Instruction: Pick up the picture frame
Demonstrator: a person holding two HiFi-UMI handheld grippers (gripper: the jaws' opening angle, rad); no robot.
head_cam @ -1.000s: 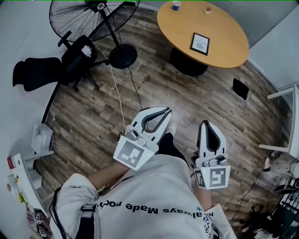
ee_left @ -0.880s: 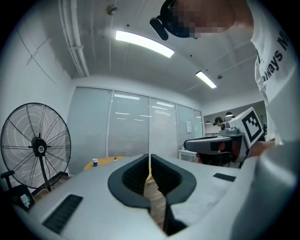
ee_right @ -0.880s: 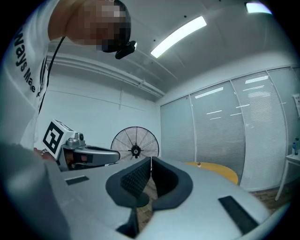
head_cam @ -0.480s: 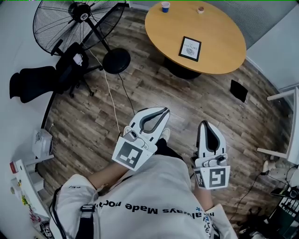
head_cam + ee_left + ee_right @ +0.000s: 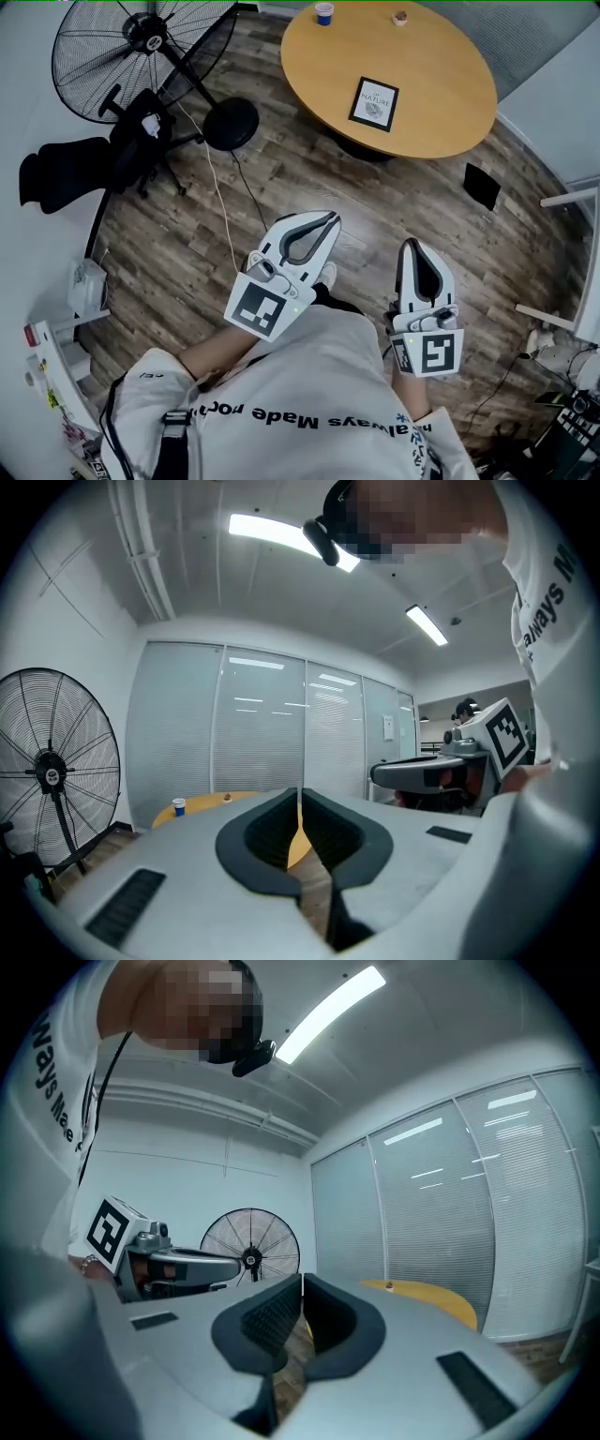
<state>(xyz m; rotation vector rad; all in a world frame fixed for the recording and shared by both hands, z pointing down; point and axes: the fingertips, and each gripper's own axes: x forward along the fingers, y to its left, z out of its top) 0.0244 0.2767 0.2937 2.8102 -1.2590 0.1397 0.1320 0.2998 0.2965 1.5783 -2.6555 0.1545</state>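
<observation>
Only one picture frame (image 5: 374,103) and one blue cup (image 5: 324,13) sit on the round table (image 5: 441,84); left gripper (image 5: 329,218) and right gripper (image 5: 411,246) closed, empty.

The left gripper (image 5: 330,221) and the right gripper (image 5: 413,247) are positioned side by side ahead of the torso (image 5: 309,394), pointing forward and roughly level. On each gripper the fingers (image 5: 267,832) are fully closed, tips touching, with nothing between them.

Black-edged picture frame (image 5: 374,103), tan table (image 5: 441,66), blue cup (image 5: 324,13) — brown plank-patterned floor (image 5: 169,244).
</observation>
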